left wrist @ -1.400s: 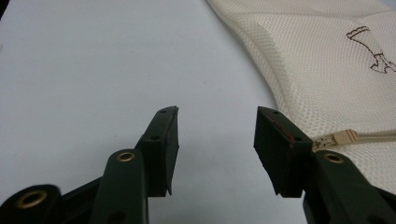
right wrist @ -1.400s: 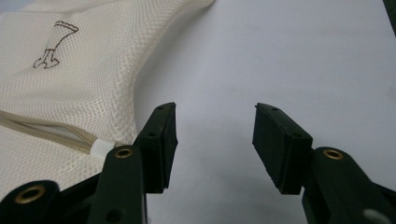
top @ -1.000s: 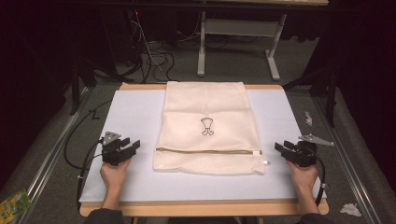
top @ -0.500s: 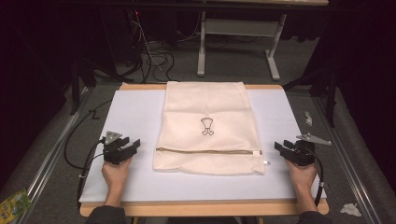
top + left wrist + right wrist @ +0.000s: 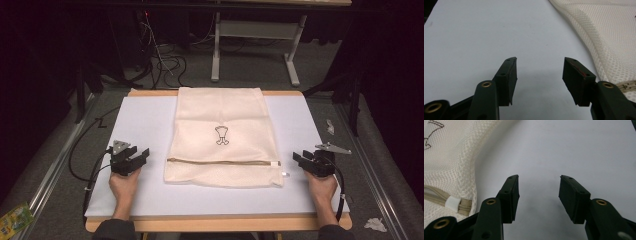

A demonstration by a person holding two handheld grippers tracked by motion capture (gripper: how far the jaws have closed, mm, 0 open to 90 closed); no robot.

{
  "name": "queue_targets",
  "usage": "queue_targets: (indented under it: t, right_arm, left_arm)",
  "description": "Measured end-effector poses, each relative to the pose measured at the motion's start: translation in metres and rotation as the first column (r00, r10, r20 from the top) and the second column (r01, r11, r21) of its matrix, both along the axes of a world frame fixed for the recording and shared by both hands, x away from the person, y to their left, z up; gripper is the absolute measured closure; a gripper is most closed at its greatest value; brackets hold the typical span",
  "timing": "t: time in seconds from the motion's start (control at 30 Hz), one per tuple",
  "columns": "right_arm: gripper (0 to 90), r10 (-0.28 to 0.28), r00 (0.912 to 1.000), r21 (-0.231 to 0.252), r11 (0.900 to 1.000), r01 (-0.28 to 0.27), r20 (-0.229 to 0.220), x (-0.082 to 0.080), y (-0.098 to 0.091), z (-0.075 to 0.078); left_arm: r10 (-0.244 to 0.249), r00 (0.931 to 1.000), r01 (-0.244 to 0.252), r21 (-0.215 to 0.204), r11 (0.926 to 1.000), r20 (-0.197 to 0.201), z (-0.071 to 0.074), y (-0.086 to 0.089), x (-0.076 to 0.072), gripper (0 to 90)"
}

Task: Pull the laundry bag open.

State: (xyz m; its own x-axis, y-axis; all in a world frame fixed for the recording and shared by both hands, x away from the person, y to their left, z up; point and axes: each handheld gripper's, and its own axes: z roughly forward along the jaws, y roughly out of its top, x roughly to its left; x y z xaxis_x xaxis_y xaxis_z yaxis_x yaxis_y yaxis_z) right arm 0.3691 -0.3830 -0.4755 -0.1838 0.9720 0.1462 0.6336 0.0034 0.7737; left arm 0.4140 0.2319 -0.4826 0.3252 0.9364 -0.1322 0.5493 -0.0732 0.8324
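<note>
1. I see one container, a cream mesh laundry bag [image 5: 221, 136], lying flat in the middle of the white tabletop [image 5: 140, 120]. Its zipper [image 5: 222, 161] looks closed, and I cannot tell what is inside.
2. My left tool [image 5: 141, 156] sits on the tabletop just beside the bag's near left corner, not touching it. In the left gripper view the mesh lies to the right of the jaws. The jaws have just been opening, and nothing is between them.
3. My right tool [image 5: 298, 158] rests just beside the near right corner, apart from the zipper's white end tab [image 5: 453, 202]. Its jaws are spread wide over bare tabletop.
4. The bag is a pale honeycomb weave, with a small dark printed emblem [image 5: 221, 135] at its centre and a tan zipper band across the near end.
</note>
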Motion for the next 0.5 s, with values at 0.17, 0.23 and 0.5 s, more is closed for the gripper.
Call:
queue_targets:
  t: [0.17, 0.23, 0.5]
  right_arm:
    - [51.0, 0.002, 1.0000, 0.001, 1.0000, -0.002, 0.006, -0.0010, 0.0000, -0.0009]
    - [50.4, -0.007, 1.0000, 0.013, 0.9999, 0.007, 0.002, -0.0010, -0.0006, -0.0013]
    - [46.7, -0.014, 0.9997, -0.056, 0.9983, 0.015, 0.019, -0.0031, 0.0053, -0.0019]
  left_arm:
    - [-0.005, 0.9999, 0.005, 0.024, 0.9997, -0.009, -0.0009, -0.0023, 0.0007, 44.7]
    - [-0.013, 0.9999, 0.014, 0.044, 0.9989, -0.007, -0.0012, -0.0045, 0.0006, 43.6]
    - [-0.026, 0.9997, 0.026, 0.064, 0.9976, -0.001, -0.0017, -0.0066, -0.0007, 40.8]
